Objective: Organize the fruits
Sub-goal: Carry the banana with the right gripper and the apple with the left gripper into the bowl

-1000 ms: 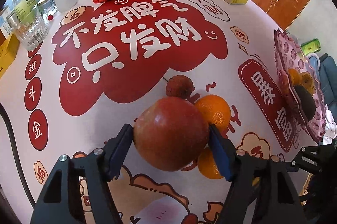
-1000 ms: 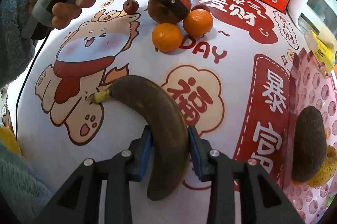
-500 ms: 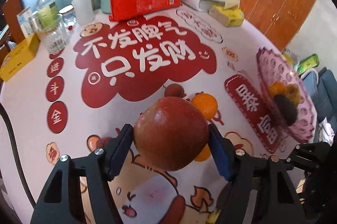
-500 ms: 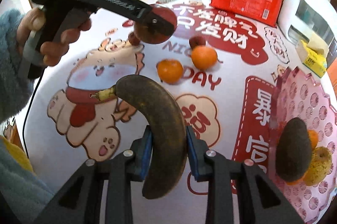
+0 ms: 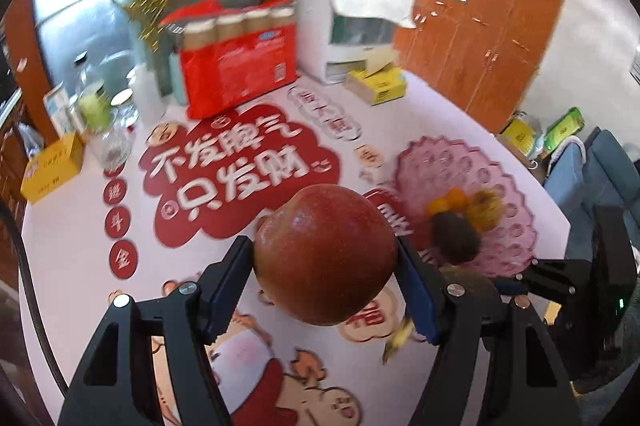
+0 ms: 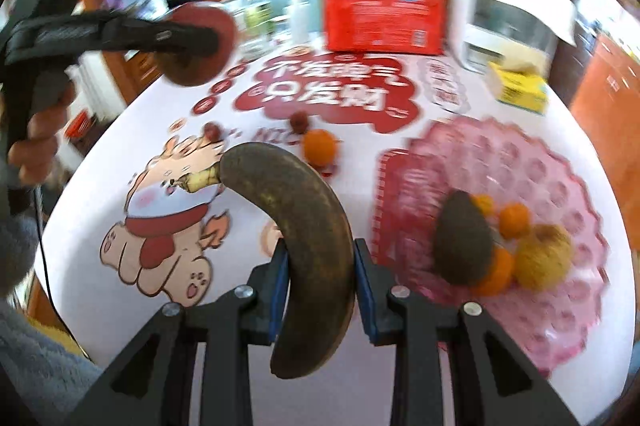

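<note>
My left gripper (image 5: 326, 268) is shut on a big red apple (image 5: 324, 254) and holds it high above the table; it also shows in the right wrist view (image 6: 200, 43). My right gripper (image 6: 320, 276) is shut on a dark brown banana (image 6: 304, 226), held above the table left of the pink fruit plate (image 6: 560, 185). The plate (image 5: 516, 181) holds a dark avocado (image 6: 462, 238), small oranges (image 6: 514, 220) and a yellowish fruit (image 6: 542, 256). An orange (image 6: 319, 147) and two small red fruits (image 6: 299, 121) lie on the tablecloth.
At the table's back stand a red pack of paper cups (image 5: 240, 65), a white appliance (image 5: 344, 25), a yellow tissue box (image 5: 378, 85), bottles and a glass (image 5: 114, 141), and a yellow box (image 5: 52, 167). Wooden cabinets stand behind on the right.
Both grippers have risen well above the table with their fruit and swung toward the pink plate. The apple and the banana stay gripped.
</note>
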The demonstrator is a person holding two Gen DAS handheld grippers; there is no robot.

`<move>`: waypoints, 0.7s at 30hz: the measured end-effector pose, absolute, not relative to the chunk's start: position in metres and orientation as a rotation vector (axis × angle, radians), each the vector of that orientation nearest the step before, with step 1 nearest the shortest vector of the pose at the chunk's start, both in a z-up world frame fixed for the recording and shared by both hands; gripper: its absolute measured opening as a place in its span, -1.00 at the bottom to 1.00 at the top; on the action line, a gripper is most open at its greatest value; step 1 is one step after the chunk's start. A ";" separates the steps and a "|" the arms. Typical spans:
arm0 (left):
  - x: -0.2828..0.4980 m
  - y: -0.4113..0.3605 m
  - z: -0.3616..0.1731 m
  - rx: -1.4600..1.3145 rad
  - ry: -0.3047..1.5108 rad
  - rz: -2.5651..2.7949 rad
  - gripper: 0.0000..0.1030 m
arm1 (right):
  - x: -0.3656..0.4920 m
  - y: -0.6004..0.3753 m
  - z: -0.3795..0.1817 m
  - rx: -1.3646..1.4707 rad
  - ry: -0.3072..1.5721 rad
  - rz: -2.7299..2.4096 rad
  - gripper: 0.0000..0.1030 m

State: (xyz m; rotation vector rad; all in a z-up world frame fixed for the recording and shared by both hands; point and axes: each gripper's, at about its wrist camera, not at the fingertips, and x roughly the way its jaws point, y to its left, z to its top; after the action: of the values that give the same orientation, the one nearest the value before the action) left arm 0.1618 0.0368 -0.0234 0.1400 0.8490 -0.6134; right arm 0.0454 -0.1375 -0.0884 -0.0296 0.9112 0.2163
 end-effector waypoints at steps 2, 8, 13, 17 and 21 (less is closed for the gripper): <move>0.156 0.019 -0.017 0.141 0.842 -0.639 0.35 | 0.041 -0.157 -0.084 0.009 0.907 0.172 -0.41; 0.146 -0.051 -0.023 0.156 0.870 -0.674 0.35 | 0.030 -0.232 -0.070 0.099 0.893 0.020 -0.41; 0.154 -0.111 -0.053 0.159 0.949 -0.653 0.35 | 0.038 -0.285 -0.066 0.095 0.898 -0.069 -0.41; 0.171 -0.150 -0.079 0.158 1.000 -0.614 0.35 | 0.059 -0.327 -0.078 0.122 0.932 -0.115 -0.41; 0.192 -0.184 -0.100 0.160 1.032 -0.562 0.35 | 0.088 -0.356 -0.099 0.151 0.982 -0.149 -0.41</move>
State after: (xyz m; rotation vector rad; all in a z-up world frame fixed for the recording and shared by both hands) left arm 0.1915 -0.1843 -0.0996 0.1598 1.0316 -0.5617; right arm 0.0875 -0.3562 -0.0985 0.1512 0.9817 -0.1487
